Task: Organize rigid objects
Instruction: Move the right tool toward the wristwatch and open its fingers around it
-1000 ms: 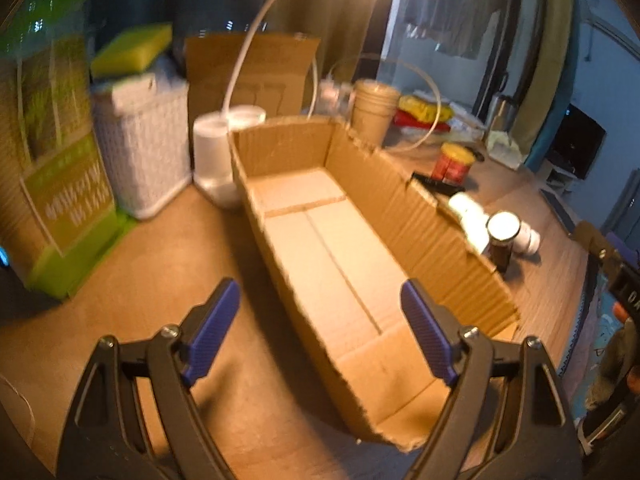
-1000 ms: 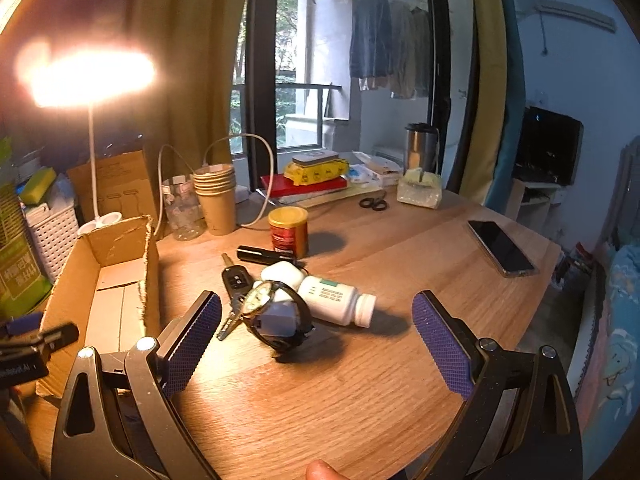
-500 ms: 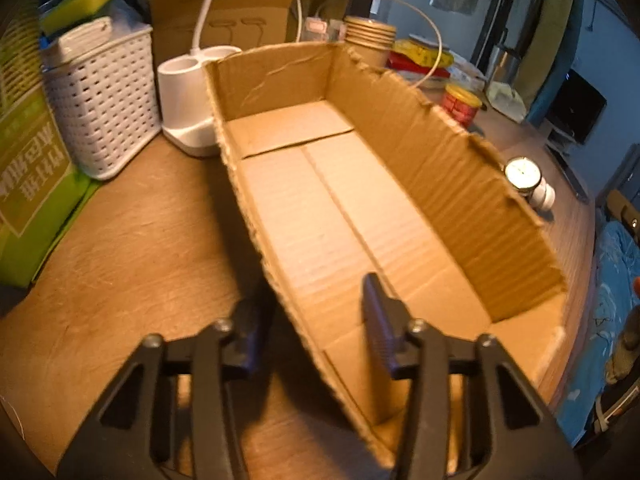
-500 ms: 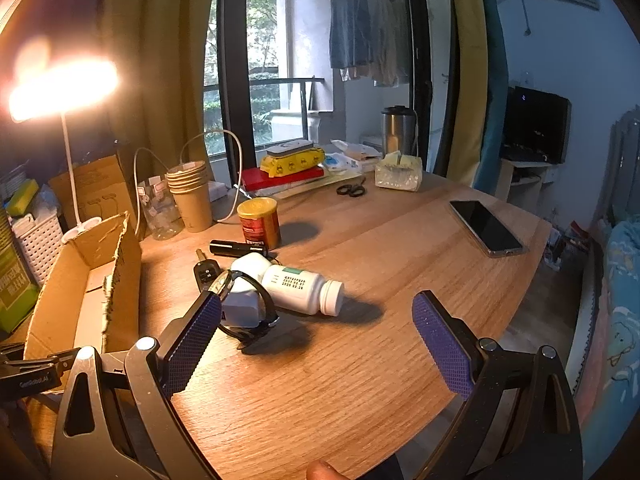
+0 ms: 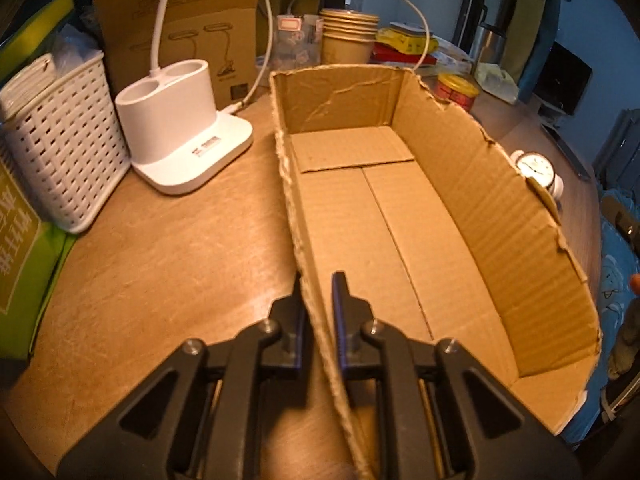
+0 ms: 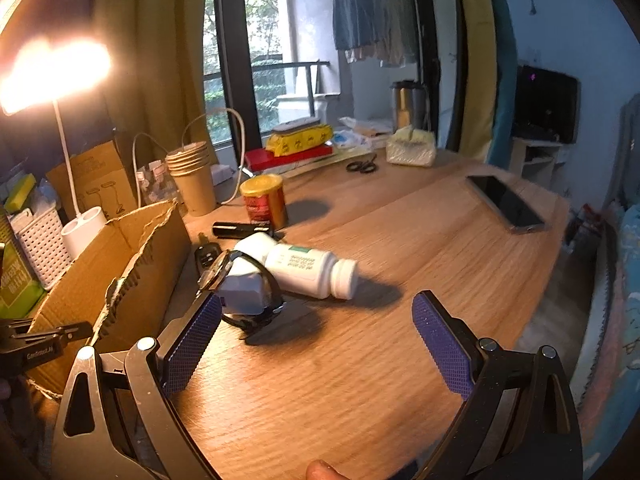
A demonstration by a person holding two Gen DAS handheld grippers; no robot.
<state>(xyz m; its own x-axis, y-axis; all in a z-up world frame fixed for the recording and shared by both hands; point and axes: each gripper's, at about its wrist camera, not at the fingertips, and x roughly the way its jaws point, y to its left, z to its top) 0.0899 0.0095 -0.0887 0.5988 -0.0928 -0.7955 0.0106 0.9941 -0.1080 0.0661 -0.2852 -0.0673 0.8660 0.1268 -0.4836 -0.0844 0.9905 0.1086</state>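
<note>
An empty open cardboard box (image 5: 400, 208) lies on the wooden table; it also shows at the left of the right wrist view (image 6: 100, 264). My left gripper (image 5: 318, 292) is shut on the box's near left wall, one finger on each side. My right gripper (image 6: 316, 336) is open and empty above the table. Just beyond it lie a wristwatch on a white holder (image 6: 244, 292), a white pill bottle (image 6: 308, 268) on its side, a car key (image 6: 206, 256), a black pen-like stick (image 6: 240, 230) and a red can (image 6: 266, 200). The watch face (image 5: 534, 166) shows over the box's right wall.
A white lamp base (image 5: 180, 136), a white woven basket (image 5: 60, 140) and a green carton (image 5: 20, 256) stand left of the box. Stacked paper cups (image 6: 194, 184), scissors (image 6: 360, 166), a phone (image 6: 506, 202) and a steel mug (image 6: 408, 104) sit further back.
My left gripper moved forward and closed on the box's left wall. My right gripper shifted left and nearer to the watch and bottle, still open.
</note>
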